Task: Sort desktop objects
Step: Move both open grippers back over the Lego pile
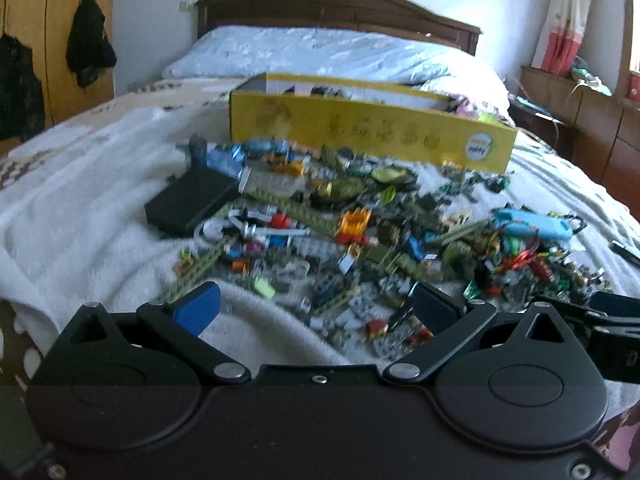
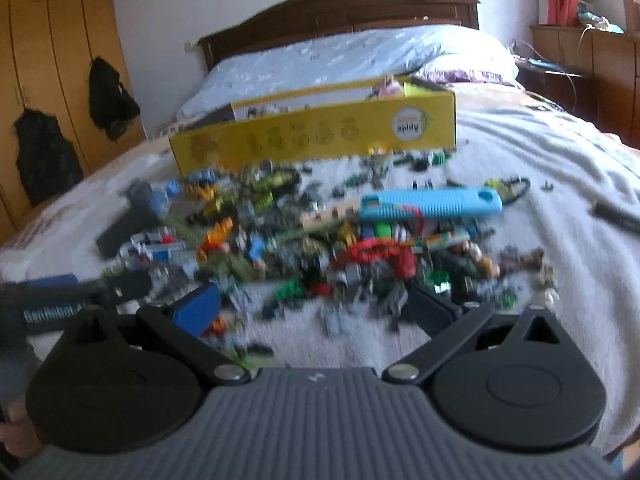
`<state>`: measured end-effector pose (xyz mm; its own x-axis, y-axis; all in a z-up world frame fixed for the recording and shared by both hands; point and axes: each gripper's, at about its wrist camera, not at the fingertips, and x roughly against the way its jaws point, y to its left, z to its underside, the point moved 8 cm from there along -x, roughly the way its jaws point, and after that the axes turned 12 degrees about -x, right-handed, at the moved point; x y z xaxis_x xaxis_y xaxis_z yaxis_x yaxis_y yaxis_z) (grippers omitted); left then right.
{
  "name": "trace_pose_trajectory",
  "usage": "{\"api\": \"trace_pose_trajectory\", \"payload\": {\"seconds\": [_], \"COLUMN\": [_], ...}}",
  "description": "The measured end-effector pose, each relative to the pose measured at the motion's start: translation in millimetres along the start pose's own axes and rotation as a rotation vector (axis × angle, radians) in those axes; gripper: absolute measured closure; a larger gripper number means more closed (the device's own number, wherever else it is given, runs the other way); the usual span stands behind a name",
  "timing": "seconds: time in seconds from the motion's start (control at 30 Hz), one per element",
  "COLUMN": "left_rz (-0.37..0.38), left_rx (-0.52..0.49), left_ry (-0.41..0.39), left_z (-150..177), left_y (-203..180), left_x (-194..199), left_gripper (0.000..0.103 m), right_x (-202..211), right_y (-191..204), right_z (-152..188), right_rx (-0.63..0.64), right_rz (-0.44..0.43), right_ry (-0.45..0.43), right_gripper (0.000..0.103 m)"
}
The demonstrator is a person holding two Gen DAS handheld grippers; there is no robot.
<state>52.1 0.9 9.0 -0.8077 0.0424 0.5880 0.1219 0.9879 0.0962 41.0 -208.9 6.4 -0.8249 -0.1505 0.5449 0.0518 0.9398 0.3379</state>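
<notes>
Left wrist view: the left tool (image 1: 316, 306) hangs low over a white blanket (image 1: 80, 208) spread on a bed, its 2 fingers spread wide with nothing between them. One finger carries a blue pad (image 1: 200, 308), the other a dark pad (image 1: 434, 306). Just ahead lies a broad pile of small toy bricks and parts (image 1: 360, 236), mostly green, grey and orange. A black box (image 1: 188, 202) lies at the pile's left edge, touching it. A light blue case (image 1: 534, 226) rests on the right part of the pile. Behind the pile stands an open yellow cardboard box (image 1: 372, 136), its long side facing the camera, with some items inside. A pale blue pillow (image 1: 320, 54) and a dark wooden headboard (image 1: 336, 10) are beyond it. At the right edge the black body of the right tool (image 1: 592, 316) shows.

Right wrist view: this picture is blurred. The right tool (image 2: 316, 306) is also spread wide and holds nothing, with its fingertips just over the near edge of the pile (image 2: 320, 248). The light blue case (image 2: 432, 204) lies across the pile's far right part. The yellow cardboard box (image 2: 316, 136) stands behind the pile, tilted in this view. A black pen-like object (image 2: 618, 216) lies apart on the blanket (image 2: 560, 168) at the right. The left tool (image 2: 60, 300) enters from the left, beside the pile.
</notes>
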Motion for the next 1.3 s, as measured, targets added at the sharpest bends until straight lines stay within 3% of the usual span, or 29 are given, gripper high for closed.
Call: {"api": "trace_pose_trajectory", "payload": {"seconds": [0.6, 0.97, 1.2, 1.3], "left_rz": [0.02, -0.003, -0.027, -0.003], "left_rx": [-0.021, 0.018, -0.069, -0.091], "left_ry": [0.026, 0.006, -0.076, -0.097], "left_z": [19, 25, 7, 5], "left_y": [-10, 9, 22, 31], "left_x": [-19, -31, -45, -52], "left_gripper": [0.001, 0.001, 0.001, 0.001], "right_x": [-12, -23, -41, -49], "right_y": [-18, 11, 39, 43], "right_z": [20, 14, 8, 10], "right_rx": [0.003, 0.078, 0.182, 0.192], "right_rz": [0.054, -0.086, -0.135, -0.152], "right_ry": [0.003, -0.05, -0.109, -0.12], "right_gripper": [0.0, 0.0, 0.0, 0.0]}}
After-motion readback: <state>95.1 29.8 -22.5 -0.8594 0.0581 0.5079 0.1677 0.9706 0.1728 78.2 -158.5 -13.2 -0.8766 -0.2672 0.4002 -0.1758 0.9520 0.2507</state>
